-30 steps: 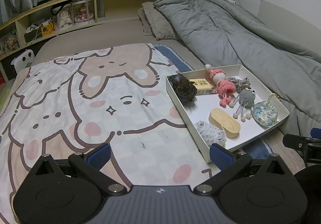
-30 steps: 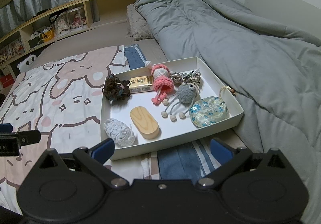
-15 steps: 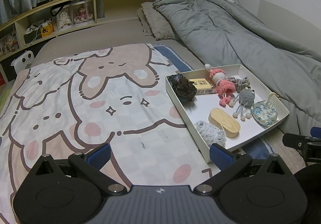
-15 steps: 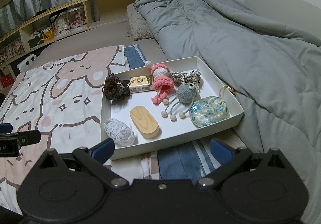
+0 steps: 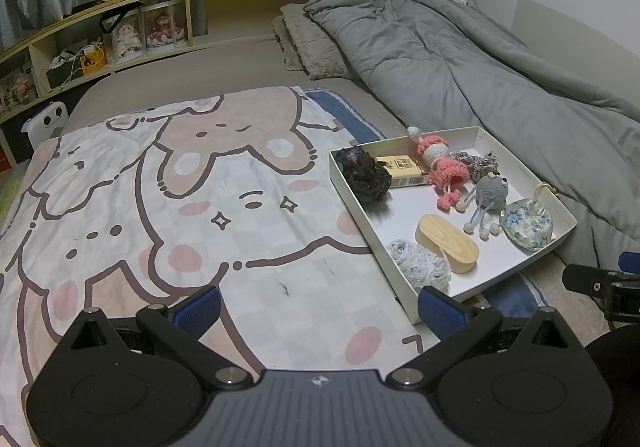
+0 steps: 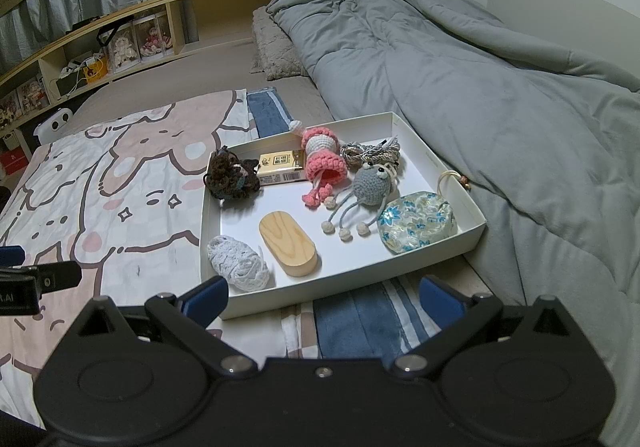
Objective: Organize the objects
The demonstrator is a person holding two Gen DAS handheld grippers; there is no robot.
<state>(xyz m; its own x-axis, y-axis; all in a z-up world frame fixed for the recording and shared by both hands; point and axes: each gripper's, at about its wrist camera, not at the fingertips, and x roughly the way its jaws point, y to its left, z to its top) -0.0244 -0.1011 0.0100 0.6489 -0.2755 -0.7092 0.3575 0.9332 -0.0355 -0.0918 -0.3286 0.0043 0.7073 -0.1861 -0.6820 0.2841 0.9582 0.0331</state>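
A white tray [image 6: 416, 265] lies on the bed and holds several items: a dark crochet toy [image 6: 232, 177], a yellow card box [image 6: 280, 167], a pink crochet doll [image 6: 322, 159], a grey crochet creature [image 6: 370, 187], a floral pouch [image 6: 416, 223], a wooden oval block [image 6: 288, 243] and a white yarn bundle [image 6: 238, 263]. The tray [image 5: 356, 203] shows at the right of the left wrist view. My right gripper [image 6: 324, 293] is open and empty just before the tray's near edge. My left gripper [image 5: 318, 307] is open and empty above the cartoon blanket [image 5: 160, 207].
A grey duvet [image 6: 480, 87] covers the bed right of the tray. A blue striped towel [image 6: 360, 319] lies under the tray's near edge. A wooden headboard shelf [image 5: 120, 39] with boxed dolls runs along the back. A pillow [image 5: 308, 47] lies beside the duvet.
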